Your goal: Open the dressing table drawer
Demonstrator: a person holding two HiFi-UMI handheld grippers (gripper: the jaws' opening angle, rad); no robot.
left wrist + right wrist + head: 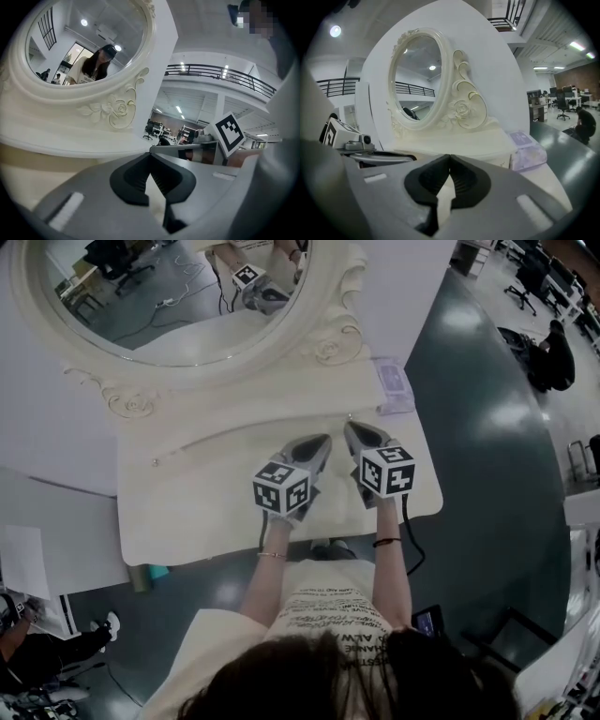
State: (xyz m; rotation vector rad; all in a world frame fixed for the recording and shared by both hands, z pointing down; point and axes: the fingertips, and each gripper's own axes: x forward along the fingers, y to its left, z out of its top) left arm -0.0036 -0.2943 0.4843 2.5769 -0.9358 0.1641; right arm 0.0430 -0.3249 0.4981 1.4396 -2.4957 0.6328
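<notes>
the task looks to be in its approach step: nothing is gripped yet and the drawer is closed. the left gripper (319, 444) and the right gripper (356, 432) hang side by side over the cream top of the dressing table (187, 512). both point toward 12 o'clock, where the oval mirror (169, 296) stands. each gripper's own view shows its jaws brought together at the tips with nothing between them. i judge that the drawer (248, 439) is the long front of the low tier under the mirror, just at 12 o'clock from the tips. one small knob (155, 462) shows at its far 9 o'clock end, and another small knob (350, 416) is just beside the right gripper's tips. the next move probably calls for opening one pair of jaws, closing them around a knob, and then pulling straight toward 6 o'clock. what is inside the drawer cannot be seen. a lavender packet (394, 388) lies on the top at 2 o'clock from the right gripper, and its content i cannot tell.
</notes>
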